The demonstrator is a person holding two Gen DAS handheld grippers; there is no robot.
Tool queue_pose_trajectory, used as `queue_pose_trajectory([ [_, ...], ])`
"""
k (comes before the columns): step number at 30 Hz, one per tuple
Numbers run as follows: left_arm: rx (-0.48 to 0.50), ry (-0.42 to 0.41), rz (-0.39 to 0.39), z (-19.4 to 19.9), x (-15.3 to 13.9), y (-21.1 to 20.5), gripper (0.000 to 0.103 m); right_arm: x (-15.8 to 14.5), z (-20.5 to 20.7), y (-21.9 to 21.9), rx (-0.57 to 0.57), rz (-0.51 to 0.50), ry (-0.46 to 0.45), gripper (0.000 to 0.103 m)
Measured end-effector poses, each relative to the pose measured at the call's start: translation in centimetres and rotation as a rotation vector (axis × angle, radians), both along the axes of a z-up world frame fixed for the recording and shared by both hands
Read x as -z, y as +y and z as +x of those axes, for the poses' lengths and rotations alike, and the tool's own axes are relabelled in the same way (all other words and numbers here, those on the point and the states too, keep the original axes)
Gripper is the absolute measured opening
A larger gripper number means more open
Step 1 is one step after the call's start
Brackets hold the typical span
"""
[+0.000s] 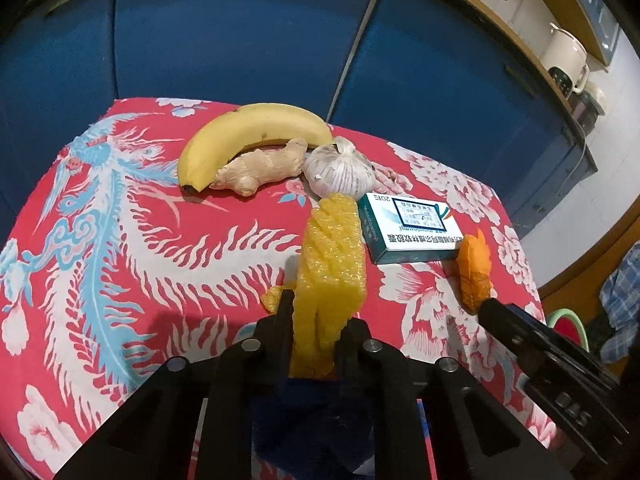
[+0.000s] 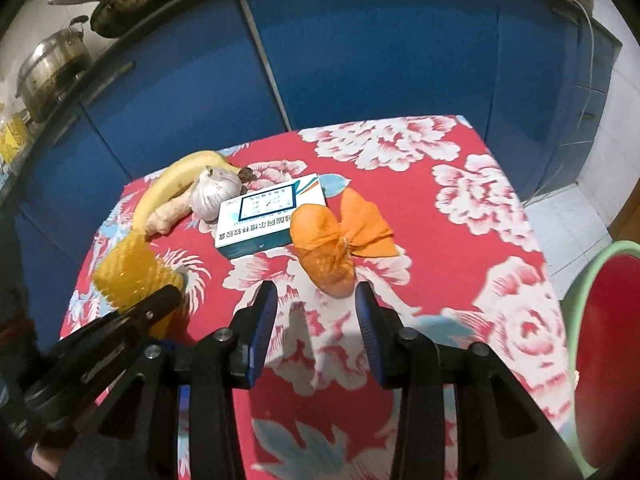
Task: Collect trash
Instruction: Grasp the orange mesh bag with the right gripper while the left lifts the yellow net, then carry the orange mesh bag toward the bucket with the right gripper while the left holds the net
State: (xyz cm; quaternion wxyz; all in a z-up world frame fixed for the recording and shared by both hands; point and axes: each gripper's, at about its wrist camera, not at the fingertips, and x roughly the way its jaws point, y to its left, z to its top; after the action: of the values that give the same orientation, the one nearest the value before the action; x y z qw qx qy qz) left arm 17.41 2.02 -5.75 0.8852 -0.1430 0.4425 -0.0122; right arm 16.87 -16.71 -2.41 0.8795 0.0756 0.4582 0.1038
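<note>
The left gripper [image 1: 316, 320] is clamped on a piece of yellow foam netting [image 1: 332, 256], the ribbed sleeve standing up between its two black fingers above the table [image 1: 120, 240], which is covered in a red cloth printed with white flowers and a blue bird. The right gripper [image 2: 316, 300] has its blue-padded jaws apart with nothing between them, hanging just short of an orange net wrapper [image 2: 328, 248] whose twisted end fans out like a bow; the pads do not touch it. That wrapper lies just beside a white and teal medicine box [image 2: 264, 216], near the middle of the table. Toward the far edge sit a banana [image 1: 248, 136], a piece of ginger [image 1: 260, 168] resting against it, and a garlic bulb [image 1: 340, 172] in a white net, touching the box's far corner. Off the table's right edge stands a red basin with a green rim [image 2: 600, 344]. Blue cabinet doors [image 2: 360, 48] fill the background.
</note>
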Motion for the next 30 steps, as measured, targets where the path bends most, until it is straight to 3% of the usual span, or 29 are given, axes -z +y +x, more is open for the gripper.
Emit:
queue_pose_trajectory([
  [8, 0.0, -0.001, 0.002, -0.1, 0.0, 0.0, 0.017, 1.3, 1.9, 0.6, 0.006, -0.031, 0.02, 0.041],
  [12, -0.001, 0.0, -0.002, -0.1, 0.1, 0.0, 0.017, 1.5, 2.1, 0.3, 0.007, -0.049, 0.016, 0.025],
  [15, -0.001, 0.0, -0.001, -0.1, 0.0, 0.0, 0.017, 1.2, 1.9, 0.1, 0.005, -0.059, 0.002, 0.021],
  [30, -0.003, -0.001, -0.005, -0.1, 0.0, 0.0, 0.017, -4.1, -4.1, -4.6, 0.054, 0.013, -0.094, 0.02],
])
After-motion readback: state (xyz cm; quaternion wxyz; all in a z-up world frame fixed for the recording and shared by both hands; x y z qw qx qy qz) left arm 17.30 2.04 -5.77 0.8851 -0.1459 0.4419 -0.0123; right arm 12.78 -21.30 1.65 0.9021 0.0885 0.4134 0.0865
